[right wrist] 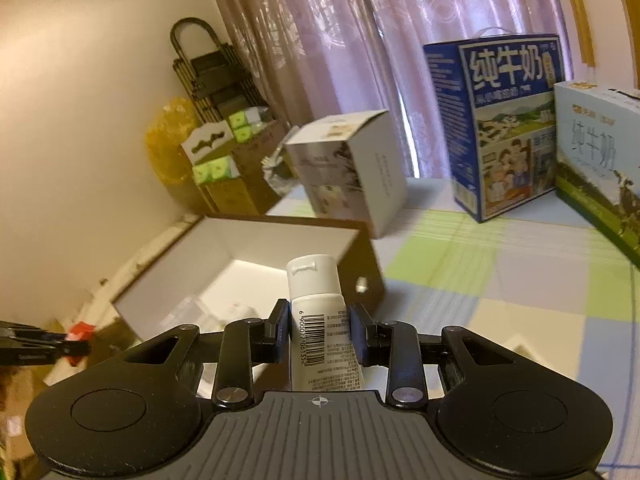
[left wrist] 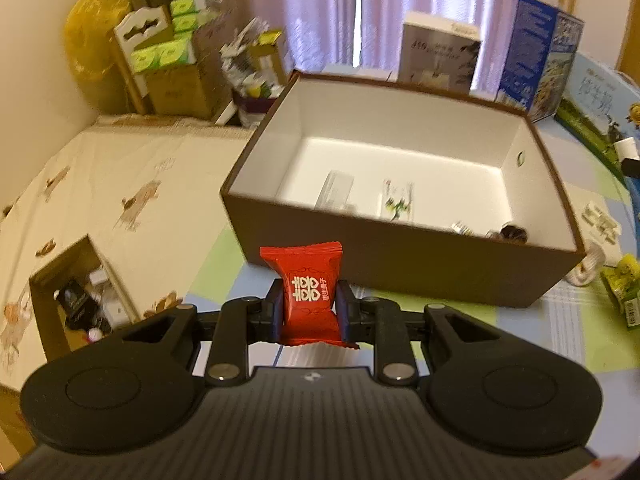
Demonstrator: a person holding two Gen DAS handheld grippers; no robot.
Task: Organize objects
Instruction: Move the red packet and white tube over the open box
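My left gripper (left wrist: 309, 307) is shut on a red candy packet (left wrist: 308, 288) with white characters, held in the air just short of the near wall of a brown box (left wrist: 400, 264) with a white inside. Several small packets (left wrist: 396, 200) lie on the box floor. My right gripper (right wrist: 320, 334) is shut on a white tube (right wrist: 324, 320) with a flip cap and a barcode, cap pointing away, above the right end of the same box (right wrist: 366, 264). The left gripper with its red packet (right wrist: 80, 334) shows at the left edge of the right wrist view.
The box stands on a table with a checked green, blue and white cloth (right wrist: 500, 280). Behind it stand a white carton (right wrist: 352, 176) and milk cartons (right wrist: 508, 120). Small packets (left wrist: 624, 284) lie at the table's right. A bed (left wrist: 112, 184) and an open cardboard box (left wrist: 76, 300) lie to the left.
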